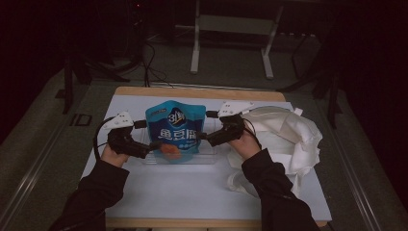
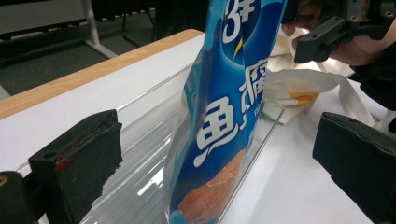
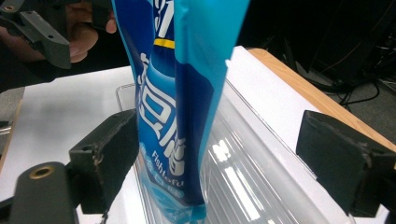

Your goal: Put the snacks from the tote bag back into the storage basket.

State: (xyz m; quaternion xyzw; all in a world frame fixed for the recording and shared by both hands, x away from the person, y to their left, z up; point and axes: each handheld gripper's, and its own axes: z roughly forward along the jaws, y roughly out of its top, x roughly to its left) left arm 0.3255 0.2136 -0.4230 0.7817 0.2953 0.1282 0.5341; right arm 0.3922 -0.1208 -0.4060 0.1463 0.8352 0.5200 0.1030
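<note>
A blue snack pouch (image 1: 175, 131) with white lettering stands upright in a clear plastic tray (image 1: 208, 157) at the middle of the table. My left gripper (image 1: 155, 145) is at the pouch's left edge, low down, and it is open. The pouch (image 2: 224, 121) rises between its two wide-apart jaws without being pinched. My right gripper (image 1: 203, 136) is at the pouch's right edge and also open. In the right gripper view the pouch (image 3: 177, 102) stands edge-on between the jaws, close against the left one. The tray's ribbed floor (image 3: 254, 172) lies under them.
A crumpled white cloth bag (image 1: 287, 131) lies on the table to the right of the tray, just behind the right hand (image 1: 246, 144). The white table top (image 1: 192, 185) has a wooden far edge (image 1: 192, 91). A metal frame (image 1: 231, 29) stands beyond the table.
</note>
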